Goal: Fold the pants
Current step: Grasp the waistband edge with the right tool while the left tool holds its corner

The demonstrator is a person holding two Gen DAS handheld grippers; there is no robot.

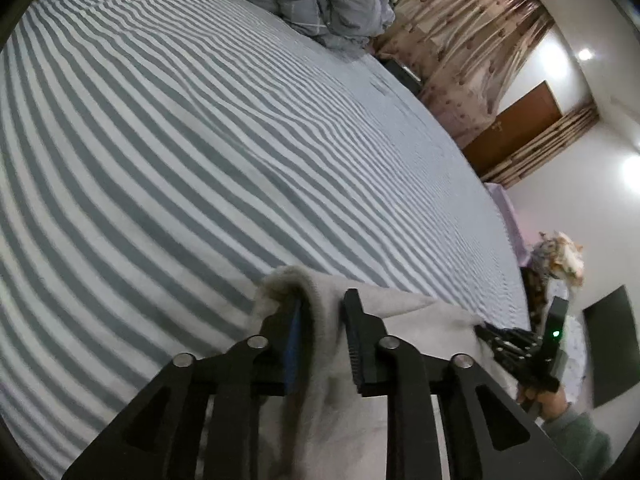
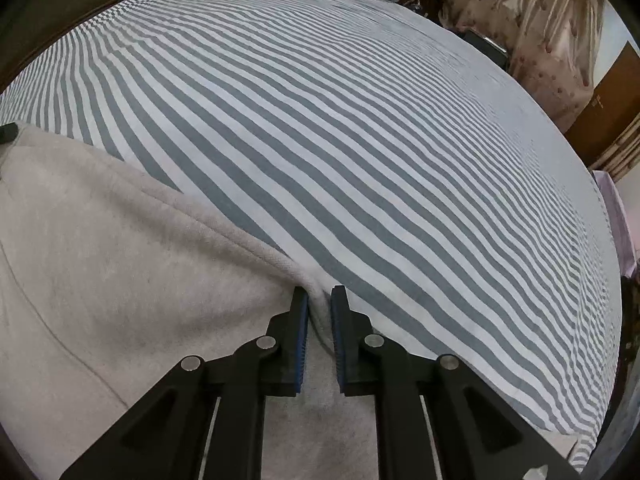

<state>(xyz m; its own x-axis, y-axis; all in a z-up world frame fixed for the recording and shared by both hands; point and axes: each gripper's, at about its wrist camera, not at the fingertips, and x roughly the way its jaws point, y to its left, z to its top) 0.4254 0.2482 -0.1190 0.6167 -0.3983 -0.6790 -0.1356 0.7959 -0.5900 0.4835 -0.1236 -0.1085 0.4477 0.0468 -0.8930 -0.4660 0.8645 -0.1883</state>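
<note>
The pants (image 2: 120,280) are a soft, pale, fuzzy cloth lying on the striped bed (image 2: 360,140); they sit near the close edge of the bed, and their far edge runs across the stripes.

The left gripper (image 1: 322,304) has a fold of the pants between its fingers; the gap is small, but the cloth looks loose there, draped over one finger and not squeezed, so I think it is letting go or not yet holding. The right gripper (image 2: 320,300) is at the other end of the same edge; its fingers are close together with a bit of cloth edge in the slot, yet a thin gap shows on each side, so I cannot tell if it really pinches.

In the left view the right gripper (image 1: 516,344) shows far off to the side, with a hand (image 1: 548,400) under it.

To do this step well, I think both ends should be set down flat and even; the edge should end up straight, with no bump in the middle. Let go softly, so the fuzzy cloth does not stick to the pads and get pulled up again; lift straight away from the cloth.

The risk is a crooked fold, if one side drops first.
</note>
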